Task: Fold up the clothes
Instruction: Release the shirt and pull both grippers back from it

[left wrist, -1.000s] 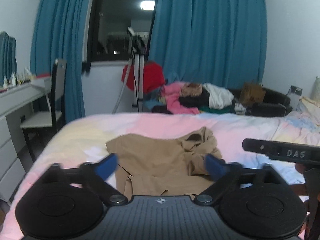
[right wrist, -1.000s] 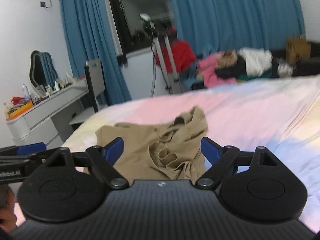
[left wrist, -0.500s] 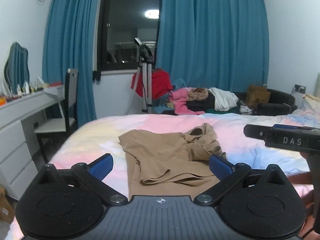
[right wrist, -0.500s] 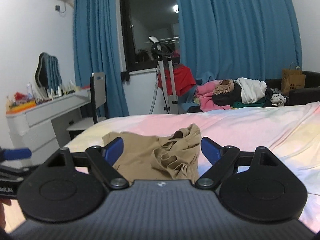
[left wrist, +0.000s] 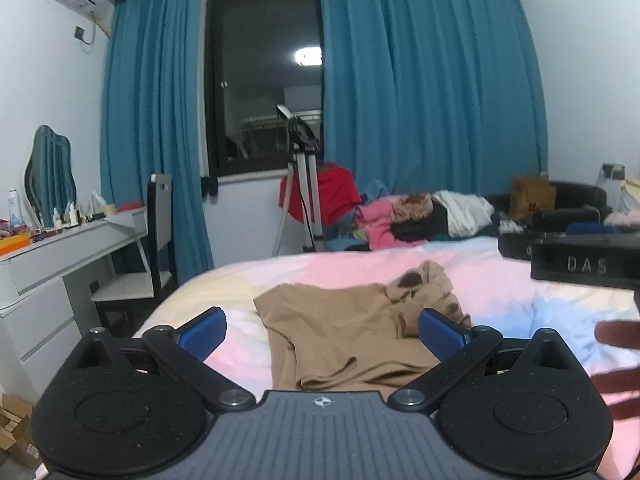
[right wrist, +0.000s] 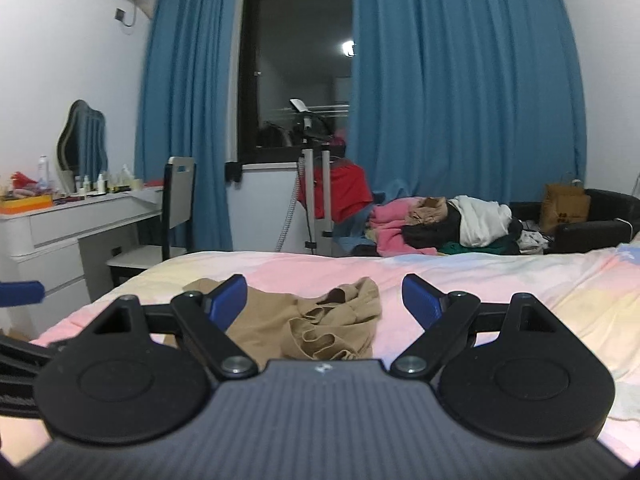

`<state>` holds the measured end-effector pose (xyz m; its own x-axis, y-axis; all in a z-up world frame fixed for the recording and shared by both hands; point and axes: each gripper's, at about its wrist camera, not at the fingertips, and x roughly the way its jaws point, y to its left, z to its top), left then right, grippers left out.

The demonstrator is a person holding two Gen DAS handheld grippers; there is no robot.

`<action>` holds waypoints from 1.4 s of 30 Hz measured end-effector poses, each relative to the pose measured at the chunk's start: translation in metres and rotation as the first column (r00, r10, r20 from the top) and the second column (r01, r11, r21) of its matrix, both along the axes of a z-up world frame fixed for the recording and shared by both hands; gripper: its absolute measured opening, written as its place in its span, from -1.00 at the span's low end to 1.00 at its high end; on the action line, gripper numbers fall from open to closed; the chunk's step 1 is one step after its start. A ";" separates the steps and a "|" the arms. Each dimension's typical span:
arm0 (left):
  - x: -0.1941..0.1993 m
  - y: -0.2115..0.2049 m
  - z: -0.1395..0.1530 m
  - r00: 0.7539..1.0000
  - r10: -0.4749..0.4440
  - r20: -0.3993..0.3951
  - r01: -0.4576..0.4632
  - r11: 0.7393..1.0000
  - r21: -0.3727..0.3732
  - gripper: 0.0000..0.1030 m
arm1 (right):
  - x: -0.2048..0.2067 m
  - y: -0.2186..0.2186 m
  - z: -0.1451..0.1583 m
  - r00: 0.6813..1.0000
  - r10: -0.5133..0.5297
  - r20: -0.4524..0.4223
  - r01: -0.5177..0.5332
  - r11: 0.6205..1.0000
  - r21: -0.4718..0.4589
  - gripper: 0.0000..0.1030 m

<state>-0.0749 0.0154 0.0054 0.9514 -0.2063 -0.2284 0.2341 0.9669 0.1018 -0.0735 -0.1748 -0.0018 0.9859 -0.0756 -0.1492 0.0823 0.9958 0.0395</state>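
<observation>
Ahead, tan garment (left wrist: 352, 332), apparently beyond left gripper (left wrist: 322, 330)

Your left gripper (left wrist: 322, 332) hangs wide open above the tan garment (left wrist: 352, 340) (crumpled at its right side) lying on the pastel bed (left wrist: 540, 320).
</observation>
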 end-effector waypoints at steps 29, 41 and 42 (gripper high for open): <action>-0.005 -0.005 -0.003 0.997 0.017 0.079 -0.014 0.999 -0.036 0.99 | -0.004 0.004 -0.010 0.999 -0.017 -0.052 0.017 1.000 0.005 -0.23; -0.005 -0.005 -0.004 0.997 0.010 0.078 -0.007 0.999 -0.035 1.00 | 0.002 -0.001 -0.017 0.993 -0.084 -0.079 0.086 0.996 0.022 1.00; -0.005 -0.005 -0.004 0.997 0.011 0.078 -0.008 0.999 -0.035 1.00 | 0.002 -0.001 -0.017 0.995 -0.085 -0.059 0.086 0.996 0.021 1.00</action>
